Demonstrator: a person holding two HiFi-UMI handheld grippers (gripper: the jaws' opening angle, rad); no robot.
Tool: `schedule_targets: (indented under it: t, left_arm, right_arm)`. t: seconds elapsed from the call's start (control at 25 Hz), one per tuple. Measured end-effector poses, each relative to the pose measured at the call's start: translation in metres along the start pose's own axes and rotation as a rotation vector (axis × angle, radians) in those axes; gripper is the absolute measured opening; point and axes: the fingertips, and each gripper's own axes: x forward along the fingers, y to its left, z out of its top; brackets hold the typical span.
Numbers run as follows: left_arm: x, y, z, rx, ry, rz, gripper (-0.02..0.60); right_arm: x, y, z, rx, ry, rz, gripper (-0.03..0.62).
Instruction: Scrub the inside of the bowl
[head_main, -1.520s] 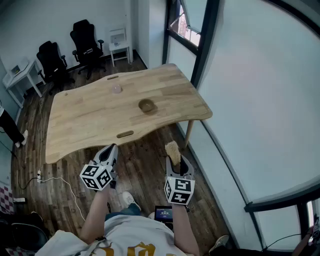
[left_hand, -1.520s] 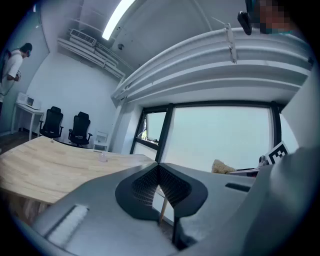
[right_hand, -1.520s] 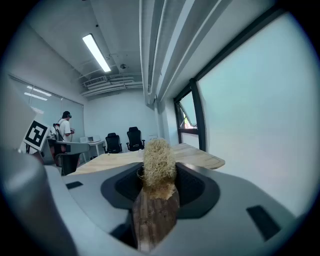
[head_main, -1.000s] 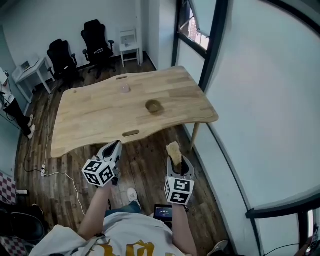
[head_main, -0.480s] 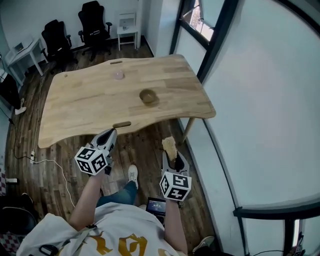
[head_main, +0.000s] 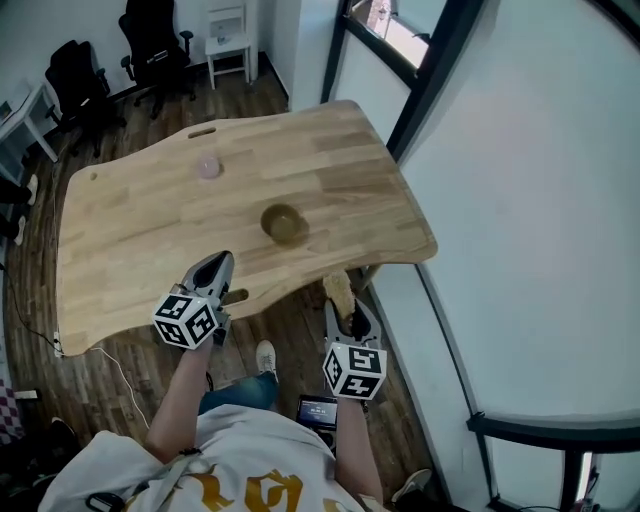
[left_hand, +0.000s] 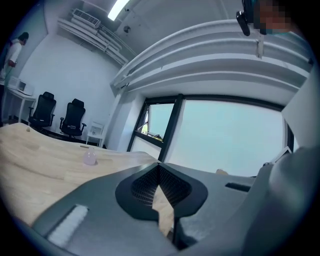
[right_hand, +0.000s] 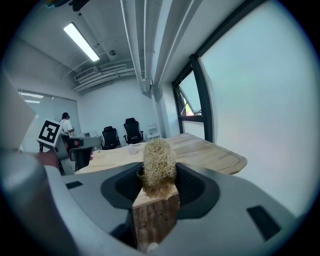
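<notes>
**Scrubber gripped, bowl waiting mid-counter**

The small round brown wooden bowl (head_main: 284, 223) sits upright near the middle of the frame on the pale wooden counter with a wavy edge (head_main: 140, 240), well apart from both tools. Up and to its left stands a small translucent pink cup (head_main: 208, 167), also on the counter.

The left hand-held gripper (head_main: 217, 262) sits in the lower left of the head view, its tip over the counter's near edge – jaws pressed together at the tips, nothing between them. The right hand-held gripper (head_main: 345, 312), lower centre, is over the dark plank floor (head_main: 290, 340) just off that edge; it is clamped on a tan fibrous scrubber (right_hand: 159, 161), which sticks out past the jaw tips. Black office chairs (head_main: 150, 30) stand at the upper left.
</notes>
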Motion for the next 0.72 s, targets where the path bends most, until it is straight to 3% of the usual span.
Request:
schedule_targets:
  t: [0.12,0.36,0.72]
  left_arm:
    - [0.041,0.035,0.014,-0.011,0.017,0.001,0.002]
    - [0.101,0.075,0.019,0.037,0.083,-0.004,0.002]
    - [0.141,0.088,0.006,0.029,0.167,-0.056,0.002]
  right_arm:
    - [0.046,-0.004,0.014,-0.004,0.023,-0.011,0.184]
    - [0.111,-0.013,0.034,-0.023,0.042,-0.033,0.184]
    - [0.141,-0.013,0.041,-0.012,0.057,-0.041,0.184]
